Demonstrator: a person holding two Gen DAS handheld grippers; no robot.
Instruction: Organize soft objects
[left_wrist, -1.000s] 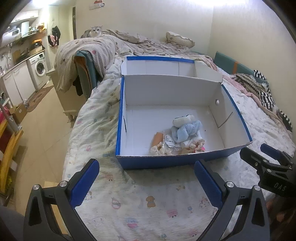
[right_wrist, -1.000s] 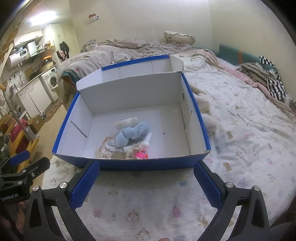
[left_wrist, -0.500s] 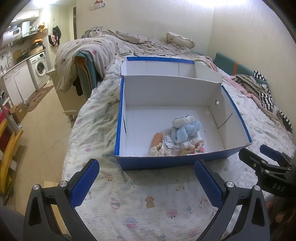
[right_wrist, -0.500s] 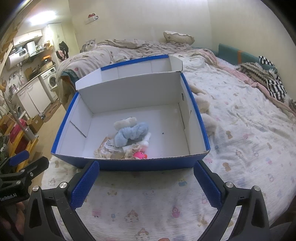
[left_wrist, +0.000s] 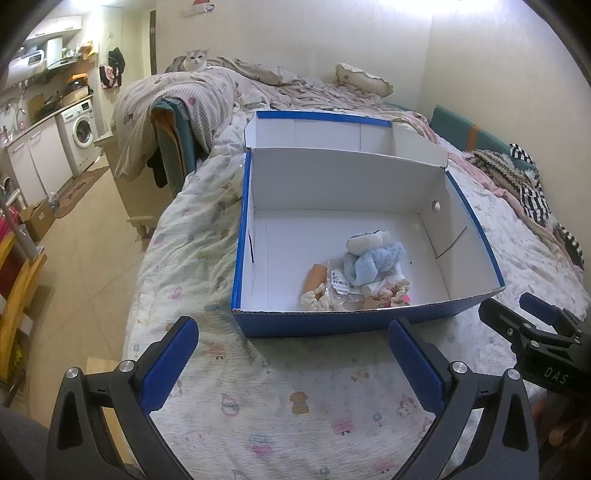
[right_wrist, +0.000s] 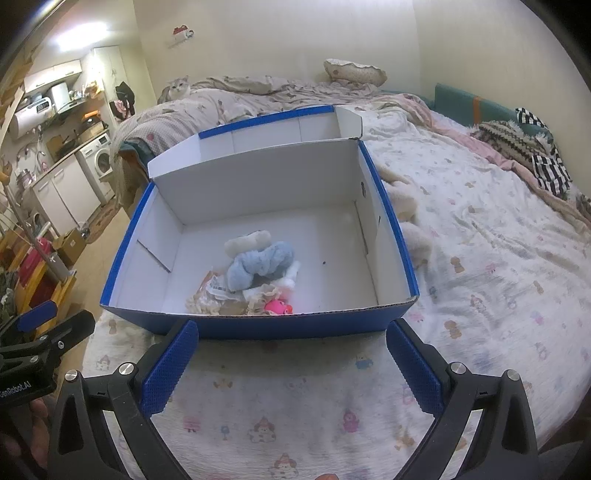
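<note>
Across the bed a pale quilt (left_wrist: 280, 398) printed with small cartoon figures is spread, and on it sits a blue cardboard box (left_wrist: 332, 323) with a white inside and its lid folded back behind it. Both of my grippers hover over the quilt on the near side of that box, each with nothing between its pads.

My left gripper (left_wrist: 291, 363) has its jaws spread wide, the blue pads standing well apart, and the box's near wall lies just beyond their tips. My right gripper (right_wrist: 293, 365) is spread equally wide, its two tips close up against that same near wall; whether they touch it I cannot tell.

Inside the box, near the front wall and a little right of the middle as my left camera sees it, lies a small heap of soft things. A light blue plush piece (right_wrist: 258, 266) lies on top with a cream plush piece (right_wrist: 247, 240) touching it on the far side. Below them are frilly cream scrunchies (left_wrist: 317, 297), a clear packet with a barcode label (left_wrist: 341, 282), and a bright pink piece (right_wrist: 277, 306) against the front wall. The heap lies ahead of both pairs of jaws, beyond the wall, not between them.

A cat (left_wrist: 194, 61) sits on the rumpled bedding at the far end.
</note>
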